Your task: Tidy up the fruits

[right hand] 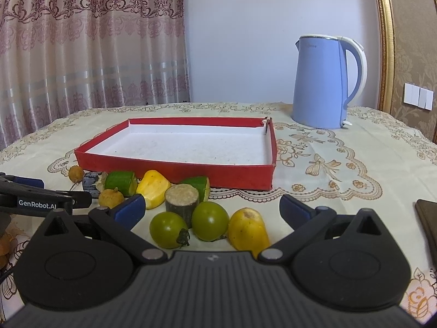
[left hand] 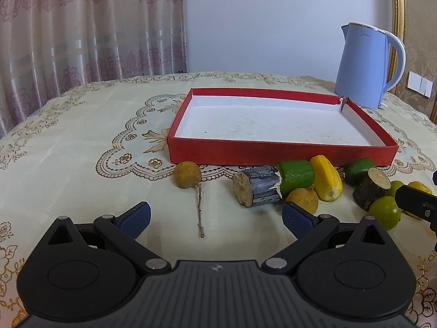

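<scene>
Both claws hang low over the counter [left hand: 68,142], and both are spread wide with nothing between the pads. The left claw [left hand: 217,217] looks straight at a brown longan [left hand: 187,175] on a long thin stem, lying just in front of the red box [left hand: 278,154]. The box sits bare inside, white floor showing, its far right corner torn.

Along the box's near wall runs the pile of fruit. The left view shows a dark sugarcane stub [left hand: 255,188] touching a green chunk [left hand: 296,176], a second longan [left hand: 302,196] tucked beneath, and a yellow piece [left hand: 326,177] beside them.

The right claw [right hand: 211,209] gives the other end of the pile: two green round fruits [right hand: 209,220] side by side, a cut cane stub [right hand: 182,198] standing upright behind them, and a yellow fruit [right hand: 247,229] to their right, all between its open fingers [right hand: 130,207]. Only this view catches a dark flat object [right hand: 427,218] at the right edge.

A blue kettle [right hand: 319,82] stands behind the box, apart from it.
</scene>
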Motion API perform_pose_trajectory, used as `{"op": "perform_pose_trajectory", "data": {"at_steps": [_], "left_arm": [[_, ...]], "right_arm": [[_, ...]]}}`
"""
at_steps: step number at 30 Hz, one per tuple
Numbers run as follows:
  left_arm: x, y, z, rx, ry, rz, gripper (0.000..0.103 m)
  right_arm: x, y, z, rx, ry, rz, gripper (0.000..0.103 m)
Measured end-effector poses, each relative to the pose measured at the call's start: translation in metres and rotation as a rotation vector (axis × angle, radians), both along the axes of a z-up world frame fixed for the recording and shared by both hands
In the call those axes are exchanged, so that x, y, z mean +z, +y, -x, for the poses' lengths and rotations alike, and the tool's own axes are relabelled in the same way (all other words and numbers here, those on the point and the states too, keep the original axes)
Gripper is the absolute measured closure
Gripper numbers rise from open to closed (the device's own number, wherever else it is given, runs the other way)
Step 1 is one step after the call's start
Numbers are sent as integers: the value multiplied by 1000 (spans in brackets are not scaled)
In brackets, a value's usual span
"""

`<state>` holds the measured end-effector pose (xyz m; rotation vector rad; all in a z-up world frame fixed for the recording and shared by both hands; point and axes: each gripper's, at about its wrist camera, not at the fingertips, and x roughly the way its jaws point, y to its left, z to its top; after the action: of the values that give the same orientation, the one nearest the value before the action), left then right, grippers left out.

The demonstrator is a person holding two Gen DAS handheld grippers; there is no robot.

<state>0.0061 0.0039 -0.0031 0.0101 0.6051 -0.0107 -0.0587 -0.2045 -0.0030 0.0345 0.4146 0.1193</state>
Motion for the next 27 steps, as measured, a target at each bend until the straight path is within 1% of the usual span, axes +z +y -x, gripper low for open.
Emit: {"op": "perform_pose_trajectory", "data": {"at_steps": [6, 12, 14, 15, 16, 17, 18, 19, 20, 21, 22, 23, 24, 25, 26, 27], "left_arm": [[1, -1, 1, 12, -6, -4, 0], [3, -5, 5, 17, -37, -33, 0], [3, -6, 6, 20, -51, -41, 1], [3, -6, 7, 16, -58, -42, 1], [4, -6, 8, 10, -65, -42, 5], [4, -6, 8, 7, -68, -44, 14], [3, -6, 8, 14, -69, -49, 20], [2, -6, 7, 19, -63, -52, 30], [2, -5, 5, 14, -48, -47, 31], [2, -4, 4, 5, -33, -32, 31], [2, -1, 4, 3, -32, -13, 31], [3, 2, 6, 11, -40, 1, 31], [4, 5, 6, 21, -45, 15, 30], [4, 7, 6, 20, -36, 27, 27], [4, 10, 4, 7, -14, 51, 23], [3, 13, 2, -9, 6, 72, 23]], "right_arm": [[0, 0, 1, -4, -4, 4, 0], [2, -1, 5, -25, -32, 3, 0], [3, -5, 7, -25, -49, -17, 13], [3, -6, 7, -29, -50, -24, 25], [3, -7, 7, -33, -45, -29, 31], [3, -8, 6, -38, -39, -32, 37], [2, -9, 6, -38, -33, -36, 54], [2, -9, 5, -35, -26, -40, 65], [2, -9, 5, -31, -22, -44, 65], [2, -10, 6, -27, -23, -46, 64], [2, -10, 7, -27, -32, -49, 54], [3, -10, 11, -31, -49, -49, 47], [3, -10, 13, -33, -63, -51, 35], [4, -11, 13, -31, -66, -51, 30], [4, -11, 13, -29, -58, -47, 30], [5, -11, 13, -31, -53, -43, 30]]}}
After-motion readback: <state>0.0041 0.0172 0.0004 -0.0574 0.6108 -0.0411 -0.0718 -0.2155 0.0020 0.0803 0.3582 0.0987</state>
